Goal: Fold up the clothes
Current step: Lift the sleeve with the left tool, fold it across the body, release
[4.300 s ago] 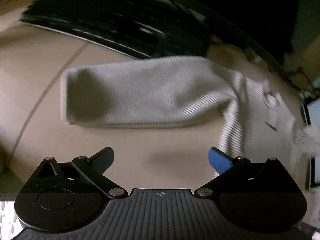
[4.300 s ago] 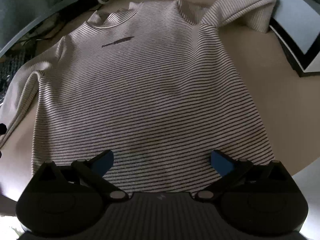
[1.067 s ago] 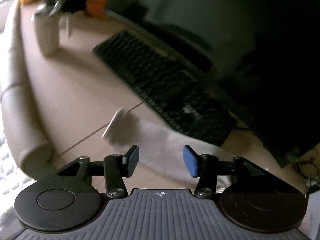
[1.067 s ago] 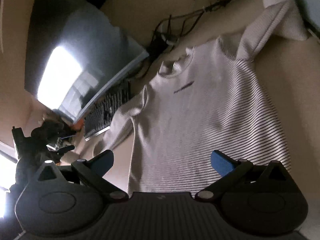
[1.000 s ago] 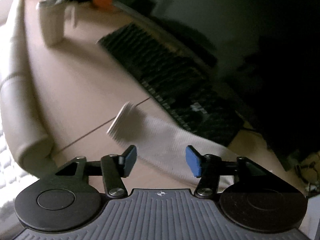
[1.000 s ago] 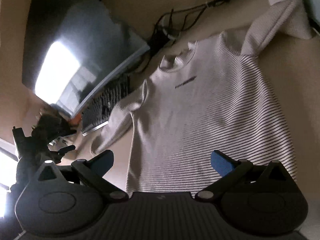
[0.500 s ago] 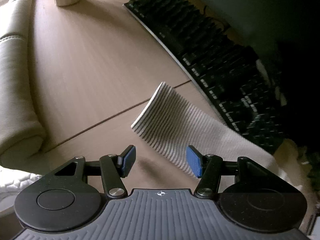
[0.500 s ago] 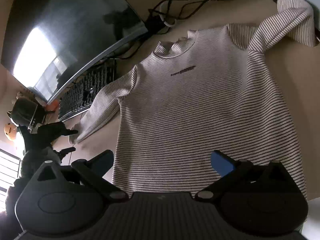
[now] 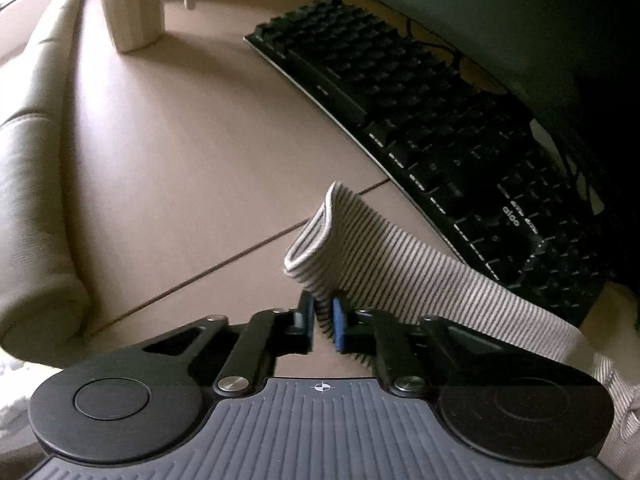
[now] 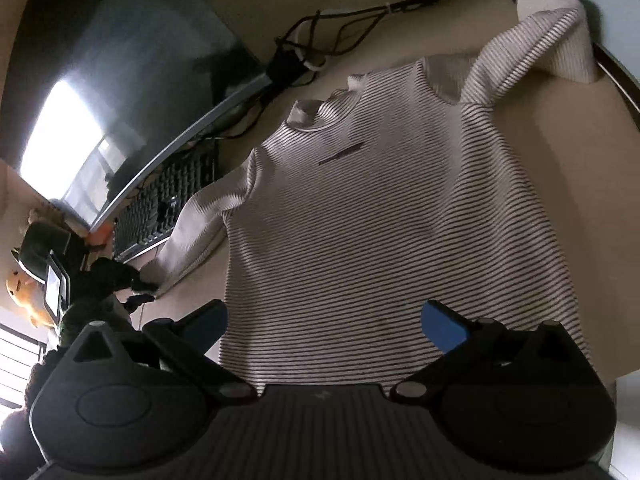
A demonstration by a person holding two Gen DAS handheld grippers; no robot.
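Observation:
A beige long-sleeved sweater (image 10: 384, 232) with thin dark stripes lies face up on the tan desk. Its left sleeve (image 9: 400, 264) runs out beside the keyboard, and my left gripper (image 9: 323, 320) is shut on the sleeve's near edge just behind the cuff (image 9: 316, 232), which stands up off the desk. From the right wrist view the left gripper (image 10: 138, 286) shows as a dark shape at the sleeve's end. My right gripper (image 10: 324, 322) hangs open above the sweater's hem with nothing between its fingers. The other sleeve (image 10: 536, 52) is folded back at the far right.
A black keyboard (image 9: 420, 112) lies just beyond the sleeve, under a curved monitor (image 10: 132, 100). A pale cup (image 9: 132, 4) stands at the far left. A padded cream edge (image 9: 28, 160) borders the desk. Cables (image 10: 320, 36) lie behind the collar.
My left gripper came down onto the sleeve and its jaws closed on the fabric behind the cuff, lifting the cuff. The right gripper's view tilted down over the sweater.

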